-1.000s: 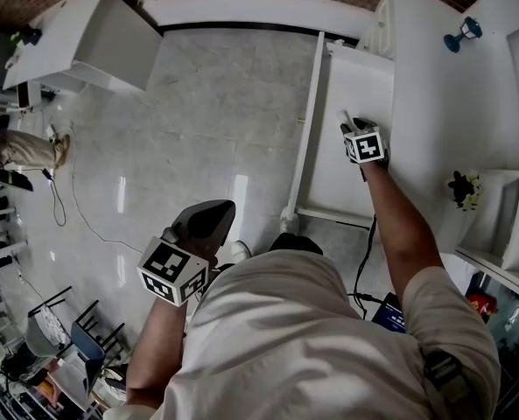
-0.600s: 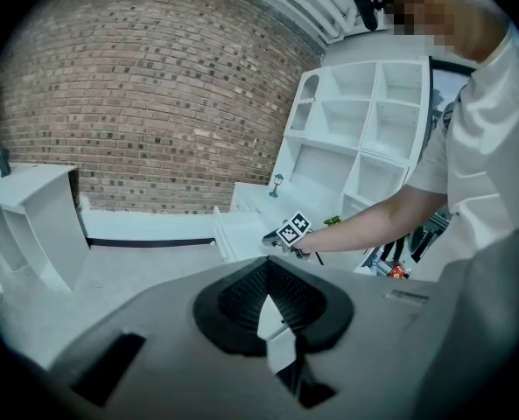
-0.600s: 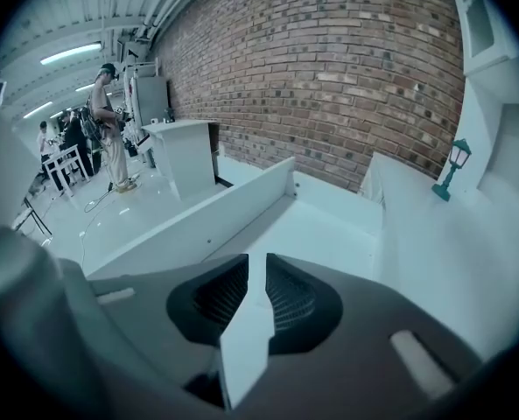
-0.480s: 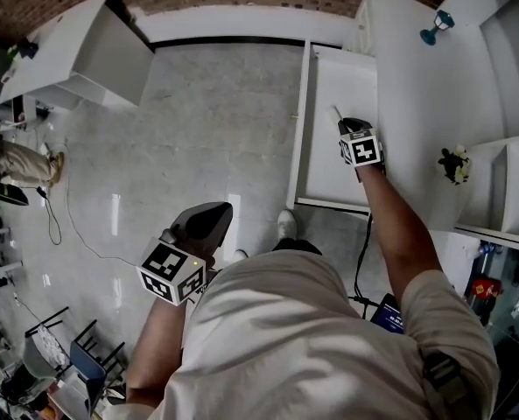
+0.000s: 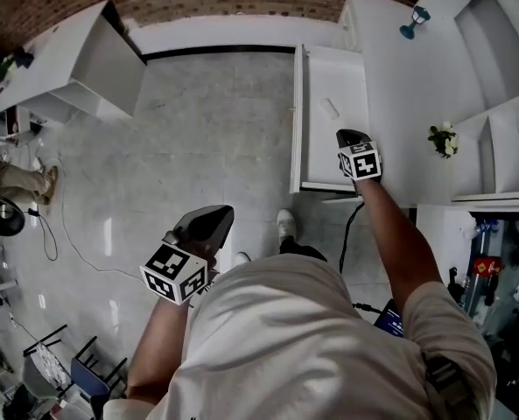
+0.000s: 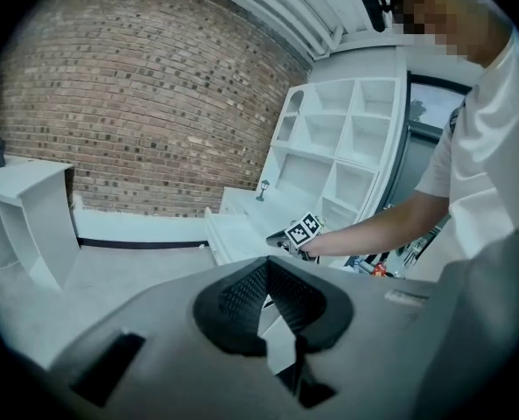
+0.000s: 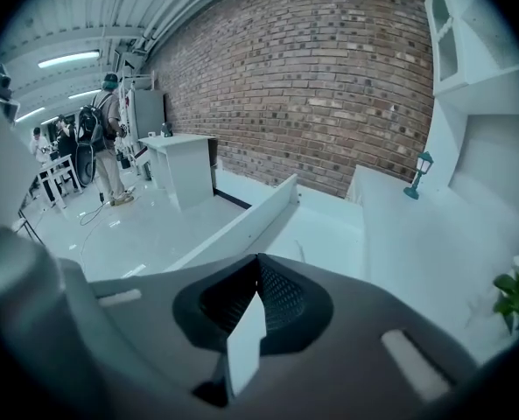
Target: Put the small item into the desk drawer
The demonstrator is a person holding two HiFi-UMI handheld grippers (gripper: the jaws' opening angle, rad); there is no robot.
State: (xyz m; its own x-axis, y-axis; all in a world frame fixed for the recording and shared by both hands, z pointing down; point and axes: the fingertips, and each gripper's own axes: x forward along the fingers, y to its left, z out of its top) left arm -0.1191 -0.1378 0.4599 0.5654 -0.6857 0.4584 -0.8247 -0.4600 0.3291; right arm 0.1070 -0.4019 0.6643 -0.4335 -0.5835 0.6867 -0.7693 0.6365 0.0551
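Small item point(image 5: 329, 108) now lying in drawer point(image 5: 340, 73), right gripper point(image 5: 346, 135) drawn back

Two grippers: left gripper point(image 5: 215, 220), right gripper point(image 5: 347, 135). One open drawer point(image 5: 325, 157), one small item point(image 5: 329, 108) inside. One lamp figurine point(image 5: 410, 22), one potted plant point(image 5: 443, 138).

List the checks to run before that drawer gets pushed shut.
1. The small white item lies inside the drawer: ok.
2. The right claw is empty, jaws together: ok.
3. The right claw is clear of the drawer: cannot tell; its tip overlaps the drawer's near corner in the head view.
4. The left claw is empty, jaws together, over the floor away from the drawer: ok.
5. The drawer is shut: not ok, it stands open.
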